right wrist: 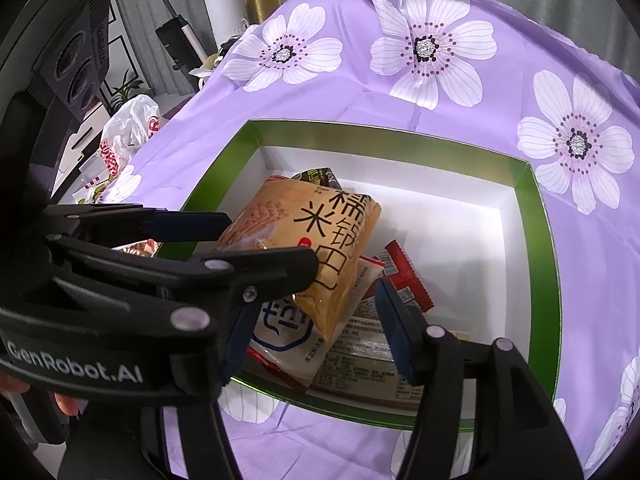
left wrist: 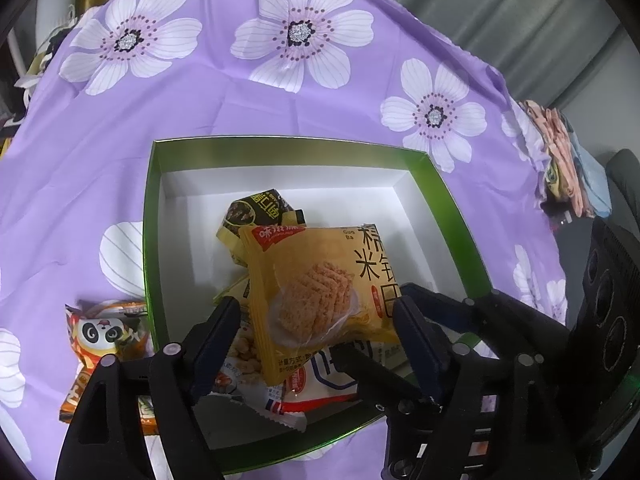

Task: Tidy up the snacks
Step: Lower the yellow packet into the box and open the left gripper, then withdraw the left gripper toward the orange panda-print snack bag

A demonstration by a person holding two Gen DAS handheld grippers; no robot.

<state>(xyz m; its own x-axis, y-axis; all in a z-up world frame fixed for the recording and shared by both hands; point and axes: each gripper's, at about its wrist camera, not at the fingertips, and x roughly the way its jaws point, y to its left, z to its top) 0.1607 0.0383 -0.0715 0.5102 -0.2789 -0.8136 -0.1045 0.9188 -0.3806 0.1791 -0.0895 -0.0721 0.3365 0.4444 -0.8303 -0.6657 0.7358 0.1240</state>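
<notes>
Two tools, left tool (left wrist: 316,316) and right tool (right wrist: 316,316), both parted and gripping nothing; yellow plastic rice-cracker packet (left wrist: 320,292) lies atop other snacks inside green-rimmed white cardboard box (left wrist: 280,148), long axis near-to-far, between left pads.

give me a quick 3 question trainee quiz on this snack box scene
1. True or false: the yellow rice cracker packet lies inside the green box.
2. Which packet lies outside the box on the purple cloth? A) panda packet B) red wrapper C) dark green packet
3. Fill in: the left gripper and right gripper both have ___ jaws.

Key: 1 true; 2 A; 3 open, neither pressing on the cracker packet between them.
</notes>
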